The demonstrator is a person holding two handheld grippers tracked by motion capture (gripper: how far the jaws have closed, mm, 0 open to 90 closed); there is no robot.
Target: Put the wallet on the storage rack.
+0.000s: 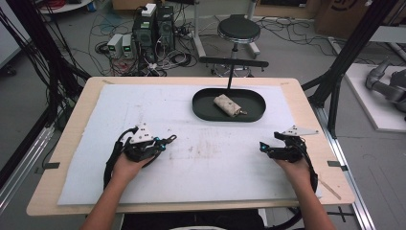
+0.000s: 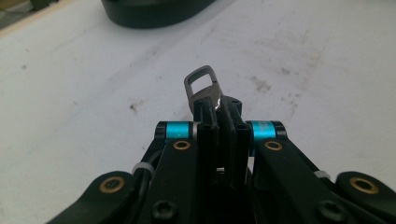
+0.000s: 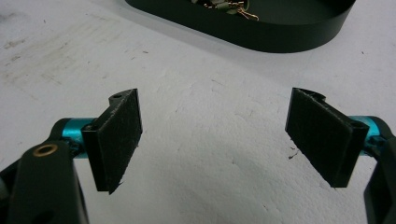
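High view, left gripper [image 1: 168, 139] clamping metal clasp [image 2: 201, 87], right gripper [image 1: 262, 146] wide, black tray [image 1: 201, 106] beyond

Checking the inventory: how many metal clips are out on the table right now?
1 for certain: a metal clip pinched in the left claw. A gold clasp hangs off the pouch in the tray; more could be hidden.

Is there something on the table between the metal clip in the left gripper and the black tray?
Nothing visible stands in the way. The left gripper is shut on the metal clip, and only bare white mat lies between it and the black tray. A rolled beige pouch already lies inside the tray, leaving free floor beside it.
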